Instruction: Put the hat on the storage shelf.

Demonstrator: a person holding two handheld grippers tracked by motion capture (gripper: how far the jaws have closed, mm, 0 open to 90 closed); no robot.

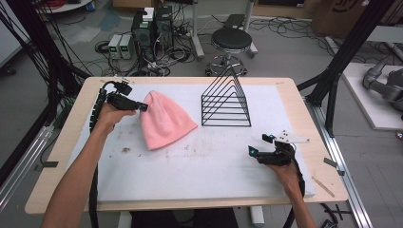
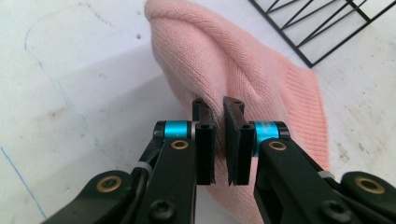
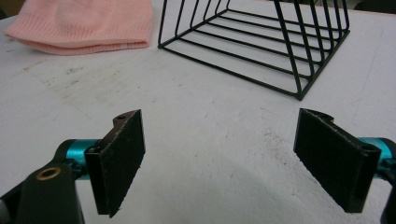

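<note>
The person's left forearm [image 1: 78, 175] reaches up from the bottom edge and leans a little to the right. Its hand [image 1: 110, 115] holds the black two-jaw left tool [image 1: 143, 107], which points to the right. Its jaws are almost together, with just a thin gap between them. The right forearm [image 1: 298, 204] is shorter in the high view. Its hand [image 1: 284, 168] holds the black two-jaw right tool [image 1: 259, 145], pointing left. Its jaws stand wide apart.

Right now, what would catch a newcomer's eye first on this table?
The pink hat lying mid-table, with the left gripper at its left edge, jaws nearly shut against the knit. Right of it stands a black wire rack, and the right gripper rests wide open near the front right.
</note>
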